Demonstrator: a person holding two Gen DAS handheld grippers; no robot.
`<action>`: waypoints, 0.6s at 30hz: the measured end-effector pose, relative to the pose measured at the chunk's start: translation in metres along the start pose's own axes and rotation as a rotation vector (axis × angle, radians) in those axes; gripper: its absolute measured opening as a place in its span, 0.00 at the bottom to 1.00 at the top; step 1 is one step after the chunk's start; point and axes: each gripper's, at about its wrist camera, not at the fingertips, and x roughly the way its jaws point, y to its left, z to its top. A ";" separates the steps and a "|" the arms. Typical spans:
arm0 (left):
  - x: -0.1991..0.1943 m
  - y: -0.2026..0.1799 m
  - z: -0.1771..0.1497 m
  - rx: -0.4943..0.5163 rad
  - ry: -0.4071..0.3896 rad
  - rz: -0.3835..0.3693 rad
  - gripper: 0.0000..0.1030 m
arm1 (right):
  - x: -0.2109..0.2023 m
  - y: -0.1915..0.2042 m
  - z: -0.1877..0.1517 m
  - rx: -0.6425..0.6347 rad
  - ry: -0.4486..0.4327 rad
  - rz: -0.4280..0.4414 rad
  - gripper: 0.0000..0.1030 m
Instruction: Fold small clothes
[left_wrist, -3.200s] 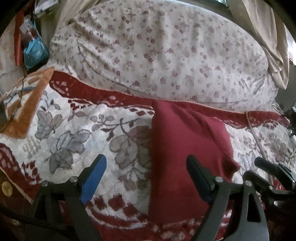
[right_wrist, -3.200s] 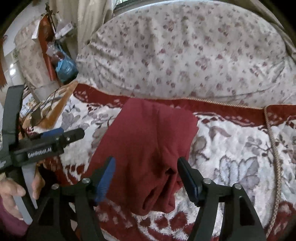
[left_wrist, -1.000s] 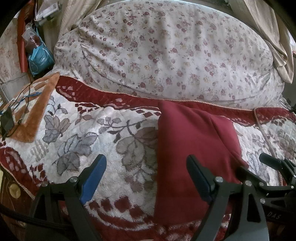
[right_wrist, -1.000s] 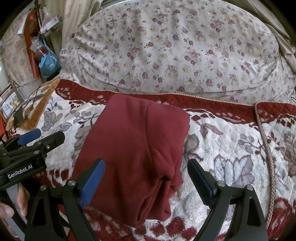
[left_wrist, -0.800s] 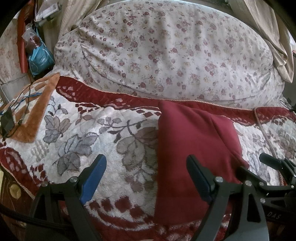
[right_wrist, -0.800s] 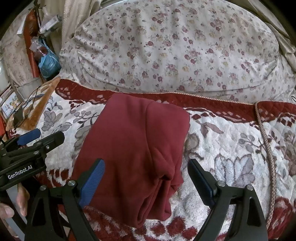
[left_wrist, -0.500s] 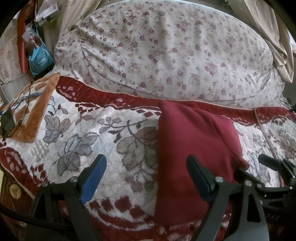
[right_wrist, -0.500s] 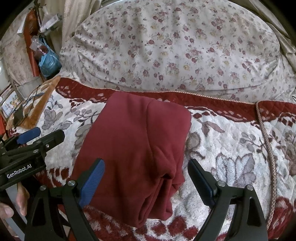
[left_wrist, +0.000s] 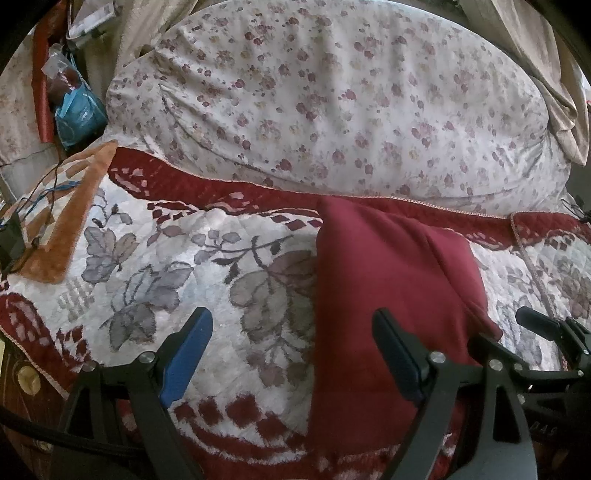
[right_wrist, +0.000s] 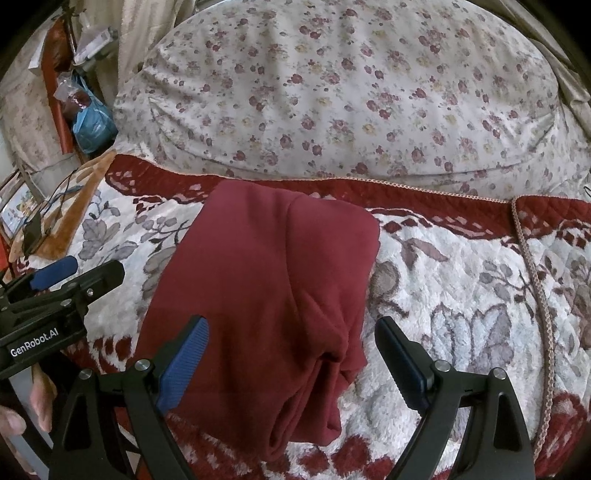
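Observation:
A dark red garment (right_wrist: 266, 295) lies folded into a long narrow shape on a white and red floral blanket (right_wrist: 461, 295); its near end is bunched and creased. In the left wrist view the same garment (left_wrist: 380, 280) lies right of centre. My left gripper (left_wrist: 291, 350) hovers open above the blanket, its right finger over the garment's left edge, nothing between the fingers. My right gripper (right_wrist: 291, 354) is open above the garment's bunched near end without touching it. The left gripper (right_wrist: 55, 280) also shows at the left of the right wrist view, held by a hand (right_wrist: 22, 413).
A big flowered pillow or duvet (left_wrist: 332, 99) fills the far side of the bed. An orange cloth (left_wrist: 70, 206) with cables and a dark device (left_wrist: 9, 240) lies at the left edge. A blue bag (left_wrist: 77, 114) hangs beyond. A braided cord (right_wrist: 535, 295) runs down the blanket's right.
Since about three seconds ago both views have drawn back slightly and the right gripper's fingers have spread wider. Over the last second nothing has visibly moved.

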 end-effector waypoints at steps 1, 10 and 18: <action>0.003 0.000 0.000 0.003 0.002 -0.001 0.84 | 0.001 0.000 0.000 -0.001 0.001 -0.001 0.92; 0.013 0.002 0.004 0.018 0.021 -0.008 0.84 | 0.017 -0.002 0.011 0.000 0.019 0.001 0.92; 0.029 0.009 0.009 0.019 0.045 -0.011 0.84 | 0.035 -0.006 0.025 0.012 0.033 0.005 0.92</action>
